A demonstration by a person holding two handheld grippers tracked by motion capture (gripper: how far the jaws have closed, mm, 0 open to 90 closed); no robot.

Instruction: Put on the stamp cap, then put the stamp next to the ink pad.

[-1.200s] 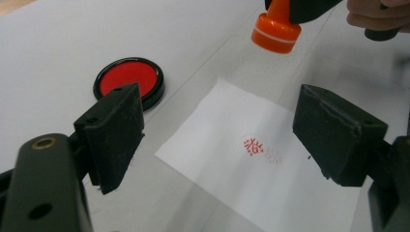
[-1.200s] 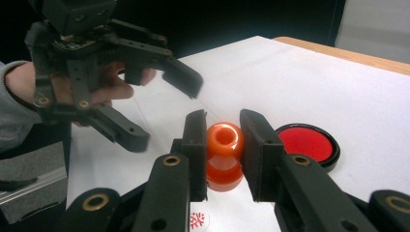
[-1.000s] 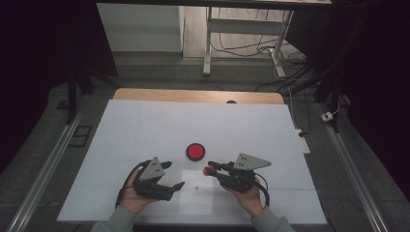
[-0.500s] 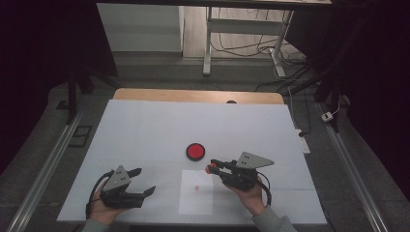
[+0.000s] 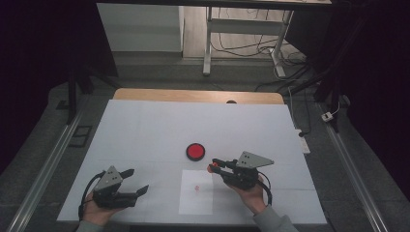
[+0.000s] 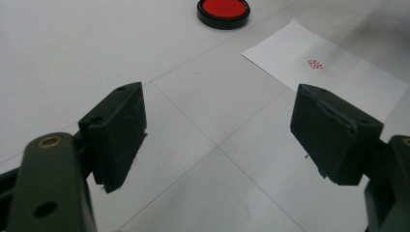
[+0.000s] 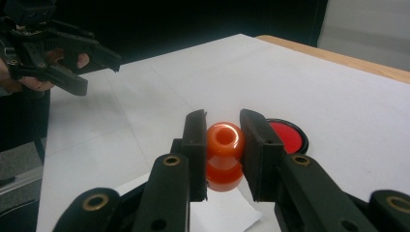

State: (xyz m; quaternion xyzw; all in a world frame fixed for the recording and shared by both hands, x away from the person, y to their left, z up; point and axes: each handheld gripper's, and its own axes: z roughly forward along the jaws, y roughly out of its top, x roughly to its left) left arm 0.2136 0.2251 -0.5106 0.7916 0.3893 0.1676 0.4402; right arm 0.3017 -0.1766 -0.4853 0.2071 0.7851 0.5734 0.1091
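Observation:
An orange stamp [image 7: 224, 155] with a rounded, hollow-topped handle is clamped between the pads of my right gripper [image 7: 223, 126]. In the high view that gripper [image 5: 213, 166] hovers at the upper right corner of a white paper sheet [image 5: 196, 193], holding the orange stamp [image 5: 211, 168]. The sheet [image 6: 338, 79] carries a small red print [image 6: 316, 64]. A round red ink pad [image 5: 196, 152] in a black case lies just beyond the paper. My left gripper [image 5: 137, 181] rests open near the table's front left with nothing between its jaws; its own view shows bare table between its fingertips [image 6: 220, 96].
The white table [image 5: 145, 125] has a wooden strip along its far edge. Beyond it are desk legs and cables on the floor. Metal rails run along both sides. From the right gripper view, the left gripper [image 7: 94, 65] is seen held off to the left.
My left gripper has moved left, away from the paper, toward the table's front left corner. The right gripper has stayed put with the stamp.

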